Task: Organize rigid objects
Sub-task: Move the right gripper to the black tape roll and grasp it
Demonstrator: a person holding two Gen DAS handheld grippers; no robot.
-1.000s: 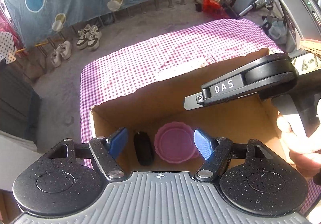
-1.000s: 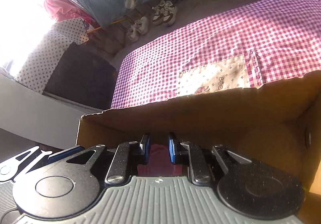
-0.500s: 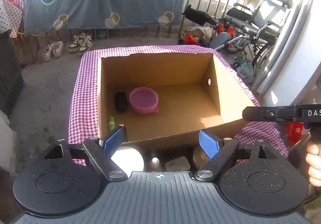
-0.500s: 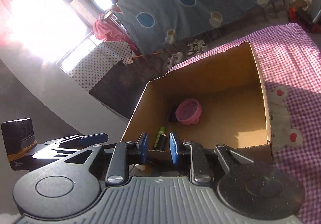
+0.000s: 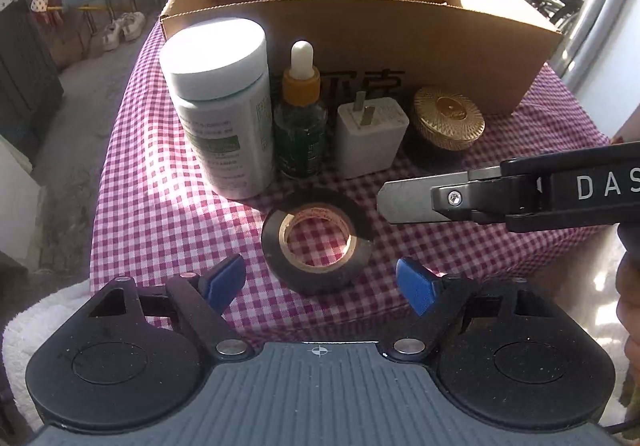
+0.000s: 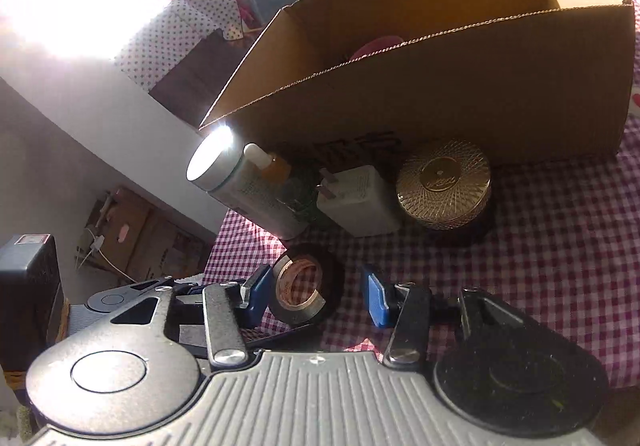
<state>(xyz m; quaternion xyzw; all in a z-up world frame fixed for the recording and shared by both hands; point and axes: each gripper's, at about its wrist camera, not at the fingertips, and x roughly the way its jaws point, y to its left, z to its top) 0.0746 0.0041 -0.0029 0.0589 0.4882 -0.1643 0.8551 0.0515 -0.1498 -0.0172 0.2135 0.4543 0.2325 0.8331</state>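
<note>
Pink bowl in cardboard box, right wrist view only

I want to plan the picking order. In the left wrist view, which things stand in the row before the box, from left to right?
White jar → dropper bottle → white plug → gold round tin. The tape roll lies nearer, in front of this row, so it is not counted.

White letters "DAS" stand on the black body of the right gripper, at the scene's right; dark printed characters mark the near wall of the cardboard box, partly hidden, unreadable; the white bottle carries a green label, too small to read.
</note>
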